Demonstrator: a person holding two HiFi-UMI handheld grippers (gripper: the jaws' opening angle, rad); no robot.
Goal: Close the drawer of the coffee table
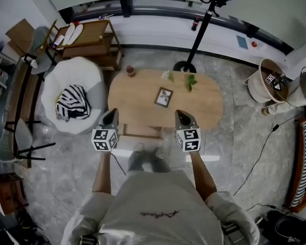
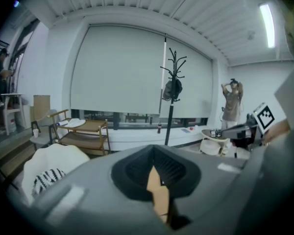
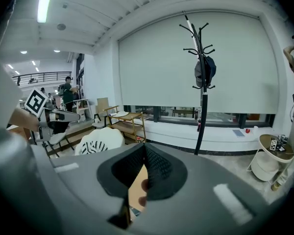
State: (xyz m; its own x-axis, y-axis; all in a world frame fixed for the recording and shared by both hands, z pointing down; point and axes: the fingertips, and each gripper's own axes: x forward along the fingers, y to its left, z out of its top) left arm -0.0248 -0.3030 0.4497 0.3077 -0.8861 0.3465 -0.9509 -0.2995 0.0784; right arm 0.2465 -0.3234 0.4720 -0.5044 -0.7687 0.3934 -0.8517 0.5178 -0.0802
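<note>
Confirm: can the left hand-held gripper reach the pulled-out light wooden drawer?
Probably yes: the left hand-held gripper, jaws shut, hovers right beside the light wooden drawer, with nothing visible between them.

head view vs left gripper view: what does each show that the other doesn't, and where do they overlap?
Head view only: the framed picture on the coffee table, the drawer sticking out of its near edge, and the person's shoes.
Left gripper view only: the ceiling light and a second person standing at far right.
Both: coat stand, white armchair with striped cushion, wooden trolley, right gripper.
</note>
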